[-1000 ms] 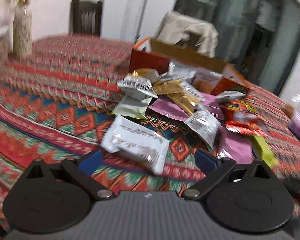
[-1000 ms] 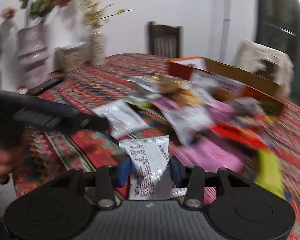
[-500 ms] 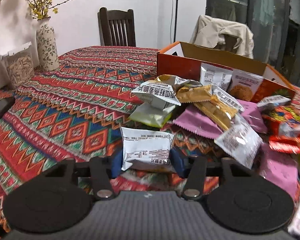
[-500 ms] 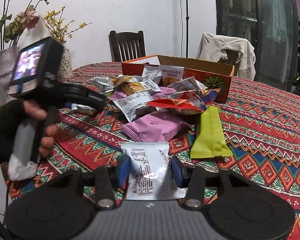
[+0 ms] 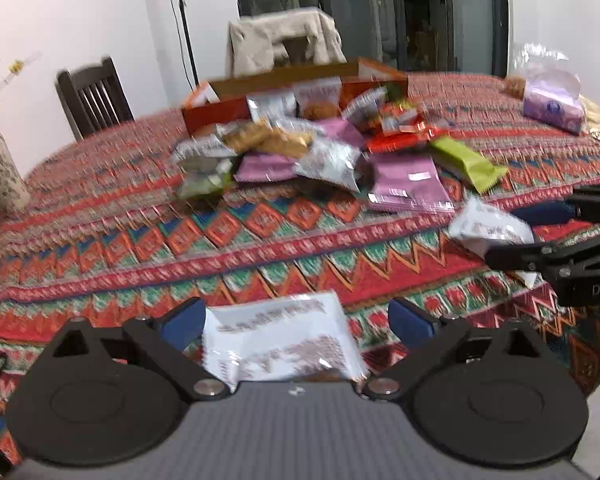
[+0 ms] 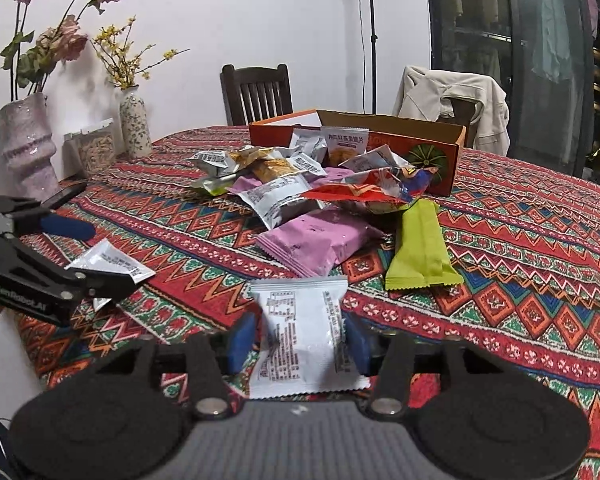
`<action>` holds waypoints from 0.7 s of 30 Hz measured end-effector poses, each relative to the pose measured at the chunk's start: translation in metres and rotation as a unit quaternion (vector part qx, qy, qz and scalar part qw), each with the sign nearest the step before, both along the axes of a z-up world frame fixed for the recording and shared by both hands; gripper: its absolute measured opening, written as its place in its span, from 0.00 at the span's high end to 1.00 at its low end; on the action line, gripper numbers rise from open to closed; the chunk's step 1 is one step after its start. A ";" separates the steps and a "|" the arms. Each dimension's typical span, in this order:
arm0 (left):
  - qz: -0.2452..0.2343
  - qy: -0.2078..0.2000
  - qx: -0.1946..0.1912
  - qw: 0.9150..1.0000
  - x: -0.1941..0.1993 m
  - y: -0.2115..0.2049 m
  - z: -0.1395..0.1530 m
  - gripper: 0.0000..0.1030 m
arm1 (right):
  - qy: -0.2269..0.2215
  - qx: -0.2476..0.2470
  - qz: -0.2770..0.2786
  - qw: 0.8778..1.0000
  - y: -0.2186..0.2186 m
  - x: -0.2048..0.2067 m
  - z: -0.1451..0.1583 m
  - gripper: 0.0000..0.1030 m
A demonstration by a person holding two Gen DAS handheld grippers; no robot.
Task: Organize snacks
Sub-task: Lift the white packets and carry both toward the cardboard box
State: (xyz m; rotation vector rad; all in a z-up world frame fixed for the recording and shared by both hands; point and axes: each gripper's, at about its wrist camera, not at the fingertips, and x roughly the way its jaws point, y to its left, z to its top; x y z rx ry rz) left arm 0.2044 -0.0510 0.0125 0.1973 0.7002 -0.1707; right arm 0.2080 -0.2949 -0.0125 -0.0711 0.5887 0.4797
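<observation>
White foil snack packets are lying between both opening grippers, left and right, released near the table edge, while the mixed snack pile beside the orange cardboard box is awaiting sorting.

On the tabletop, a heap of snack packets lies at the middle, leaning against an open cardboard box behind it. Two vases and a jar stand along the left edge. Two chairs stand behind the far edge. Near the front edge, one packet lies between the right claw's opening jaws, another between the left claw's, further left.
</observation>
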 end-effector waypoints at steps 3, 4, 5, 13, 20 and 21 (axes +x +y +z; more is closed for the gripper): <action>0.001 0.004 0.004 1.000 0.001 0.000 -0.007 0.03 | 0.002 0.003 -0.011 1.000 -0.001 0.003 -0.001 0.42; -0.002 0.001 0.001 1.000 0.000 0.002 -0.007 0.03 | 0.000 0.004 -0.015 1.000 -0.001 0.004 -0.001 0.41; -0.002 0.002 -0.002 1.000 -0.001 0.004 -0.008 0.03 | 0.001 0.007 -0.019 1.000 -0.002 0.005 -0.002 0.39; 0.038 -0.015 -0.034 0.999 -0.006 0.021 -0.002 0.03 | 0.011 -0.024 -0.030 0.999 0.013 0.010 -0.003 0.36; -0.071 0.033 -0.053 0.995 -0.005 0.029 0.000 0.03 | 0.017 -0.027 -0.016 0.999 0.023 0.011 -0.001 0.46; -0.086 0.056 -0.076 0.992 -0.007 0.029 0.002 0.03 | 0.018 -0.026 -0.015 0.999 0.023 0.011 0.000 0.47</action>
